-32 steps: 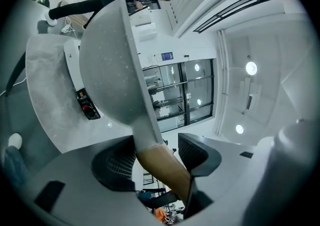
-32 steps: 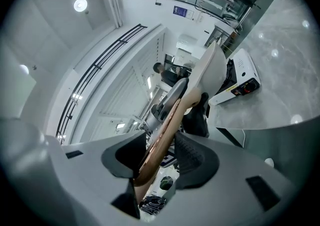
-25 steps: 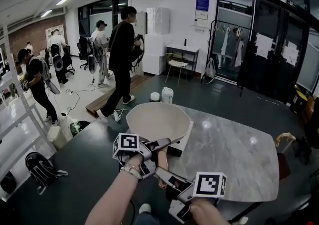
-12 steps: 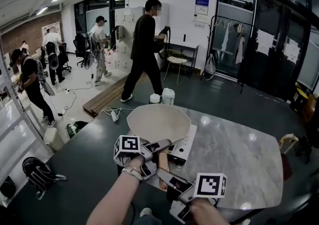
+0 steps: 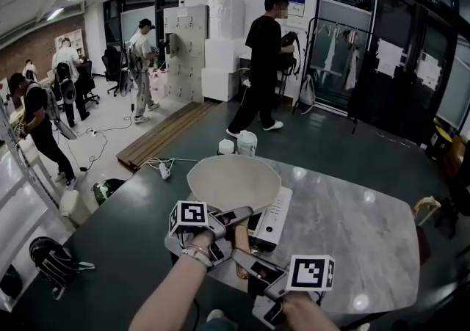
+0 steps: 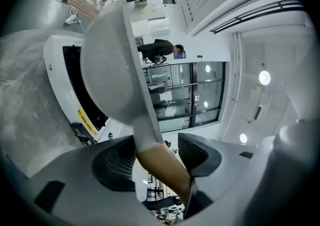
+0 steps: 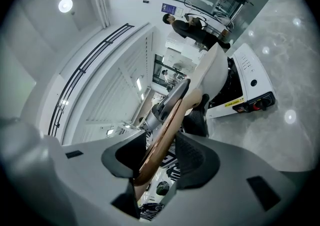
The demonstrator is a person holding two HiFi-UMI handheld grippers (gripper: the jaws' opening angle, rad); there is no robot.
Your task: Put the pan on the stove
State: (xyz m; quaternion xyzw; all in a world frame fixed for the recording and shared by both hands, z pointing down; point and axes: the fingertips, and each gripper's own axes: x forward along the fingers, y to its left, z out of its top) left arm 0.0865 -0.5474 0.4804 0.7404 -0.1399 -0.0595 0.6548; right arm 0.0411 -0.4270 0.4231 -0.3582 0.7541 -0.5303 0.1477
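A cream pan (image 5: 233, 181) with a wooden handle (image 5: 240, 243) hangs over the left part of a white portable stove (image 5: 275, 213) on the marble table (image 5: 345, 234). My left gripper (image 5: 233, 215) comes in from the left and is shut on the handle close to the pan. My right gripper (image 5: 248, 262) grips the handle's near end from the lower right. In the left gripper view the pan (image 6: 112, 59) rises from the jaws (image 6: 157, 157), with the stove (image 6: 57, 79) behind it. In the right gripper view the handle (image 7: 162, 135) runs between the jaws (image 7: 160, 159) towards the stove (image 7: 245, 82).
The table's near edge lies just under my hands. Two white containers (image 5: 247, 142) stand on the floor beyond the table. A person in black (image 5: 264, 65) walks at the back, and others stand at the left. A chair (image 5: 421, 209) is at the table's right end.
The person in black has walked from left to right across the room. More of the stove shows beside the pan. Both grippers keep their hold on the handle.
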